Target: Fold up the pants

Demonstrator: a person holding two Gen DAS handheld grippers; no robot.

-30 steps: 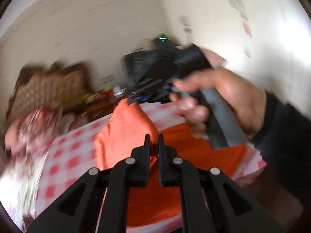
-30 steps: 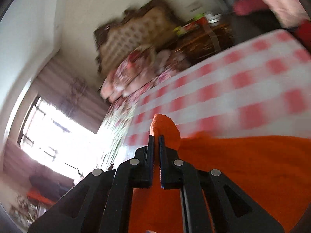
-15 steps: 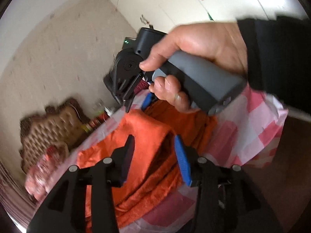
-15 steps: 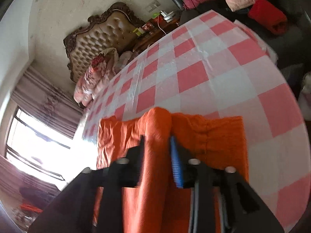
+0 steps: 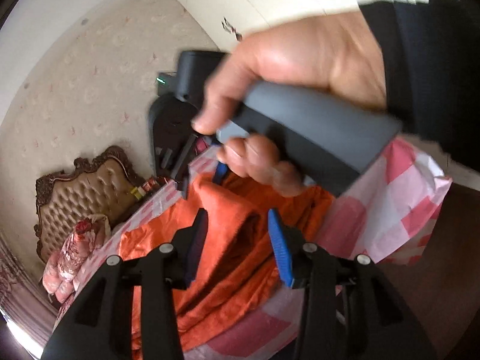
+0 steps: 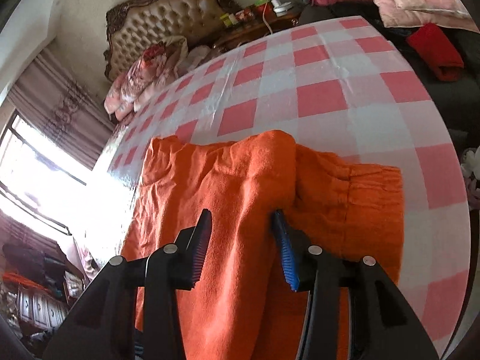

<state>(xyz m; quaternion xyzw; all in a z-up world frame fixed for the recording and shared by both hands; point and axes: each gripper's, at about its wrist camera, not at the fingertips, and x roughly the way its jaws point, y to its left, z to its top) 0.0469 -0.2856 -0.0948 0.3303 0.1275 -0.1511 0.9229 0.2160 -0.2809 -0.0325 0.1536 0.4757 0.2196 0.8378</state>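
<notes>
The orange pants (image 6: 240,198) lie folded over themselves on the red-and-white checked tablecloth (image 6: 315,96). A raised ridge of cloth runs between the fingers of my right gripper (image 6: 240,225), which is open, its jaws standing apart on either side of the ridge. In the left wrist view the pants (image 5: 228,240) lie bunched at the table's corner. My left gripper (image 5: 237,222) is open just above a fold of them. The person's hand holding the right gripper (image 5: 201,180) fills the upper right of that view, with that gripper's tips at the cloth.
The tablecloth's corner (image 5: 414,198) hangs over the table edge at right in the left wrist view. A tufted headboard (image 6: 168,21) with pillows, a cluttered side table (image 6: 255,21) and a dark sofa with red cloth (image 6: 435,48) stand beyond the table. A bright window (image 6: 33,156) is at left.
Both grippers were shut on the orange cloth a second ago and have opened, letting it go. The pants now rest on the table, with the grippers lowered closer to them.
</notes>
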